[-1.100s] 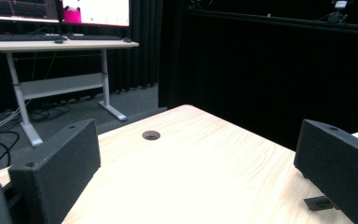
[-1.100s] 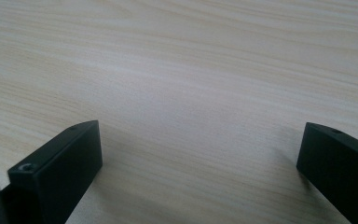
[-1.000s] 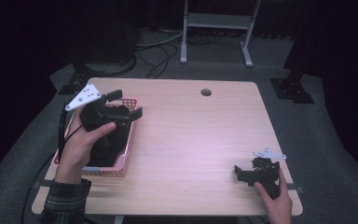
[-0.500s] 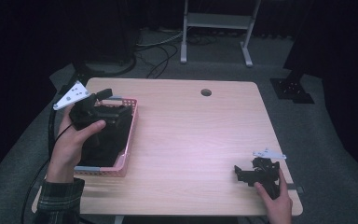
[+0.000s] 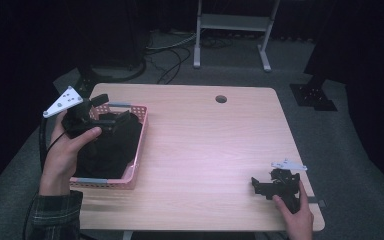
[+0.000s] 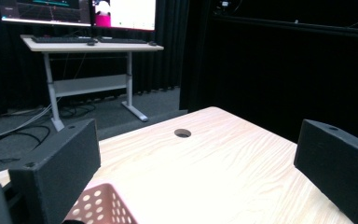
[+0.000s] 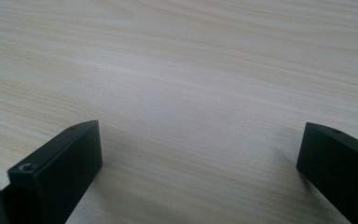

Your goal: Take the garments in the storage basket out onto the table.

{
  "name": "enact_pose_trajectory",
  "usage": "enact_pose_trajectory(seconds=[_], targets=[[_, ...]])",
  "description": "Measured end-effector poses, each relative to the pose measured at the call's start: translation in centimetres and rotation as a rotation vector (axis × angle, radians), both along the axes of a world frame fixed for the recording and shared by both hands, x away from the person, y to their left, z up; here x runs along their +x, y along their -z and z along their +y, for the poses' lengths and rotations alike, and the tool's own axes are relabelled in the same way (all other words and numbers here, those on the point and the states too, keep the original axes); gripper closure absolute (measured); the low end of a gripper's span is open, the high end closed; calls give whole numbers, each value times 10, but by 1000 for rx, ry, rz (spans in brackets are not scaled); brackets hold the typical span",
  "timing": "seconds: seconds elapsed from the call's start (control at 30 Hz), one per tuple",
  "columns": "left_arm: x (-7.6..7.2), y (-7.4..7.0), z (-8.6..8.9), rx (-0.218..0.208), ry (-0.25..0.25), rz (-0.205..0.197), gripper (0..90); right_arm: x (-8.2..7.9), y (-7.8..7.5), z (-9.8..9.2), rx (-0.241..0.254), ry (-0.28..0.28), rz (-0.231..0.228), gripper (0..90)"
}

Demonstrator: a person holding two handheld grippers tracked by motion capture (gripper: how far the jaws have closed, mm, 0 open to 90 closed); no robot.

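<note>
A pink perforated basket (image 5: 138, 145) sits at the table's left side with a heap of black cloth (image 5: 111, 149) in it. My left gripper (image 5: 114, 108) hovers over the basket's far end, open, with nothing between its jaws. In the left gripper view my left gripper (image 6: 200, 154) looks across the table, and a corner of the pink basket (image 6: 103, 204) shows below it. My right gripper (image 5: 260, 185) rests low at the table's front right corner, open. In the right gripper view my right gripper (image 7: 200, 154) has bare wood between its jaws.
The wooden table (image 5: 205, 145) has a round cable hole (image 5: 221, 99) near its far edge. A metal desk frame (image 5: 230, 25) and cables lie on the floor behind. A desk with monitors (image 6: 88, 44) stands beyond the table.
My left gripper has drifted a little to the left over the basket. The right gripper has stayed where it was.
</note>
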State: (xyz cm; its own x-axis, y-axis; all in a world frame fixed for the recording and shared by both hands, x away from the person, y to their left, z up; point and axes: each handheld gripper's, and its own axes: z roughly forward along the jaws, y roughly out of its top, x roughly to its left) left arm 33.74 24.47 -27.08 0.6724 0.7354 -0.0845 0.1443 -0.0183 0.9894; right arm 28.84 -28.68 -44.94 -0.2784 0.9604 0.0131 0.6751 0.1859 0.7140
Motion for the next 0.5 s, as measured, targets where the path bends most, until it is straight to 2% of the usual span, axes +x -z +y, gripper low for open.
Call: enact_pose_trajectory(seconds=[0.23, 0.5], targets=[[0, 0, 11, -7, -14, 2, 0, 0, 0, 0, 0, 0, 0, 0], [0, -1, 26, 4, -50, 0, 0, 0, 0, 0, 0, 0, 0, 0]])
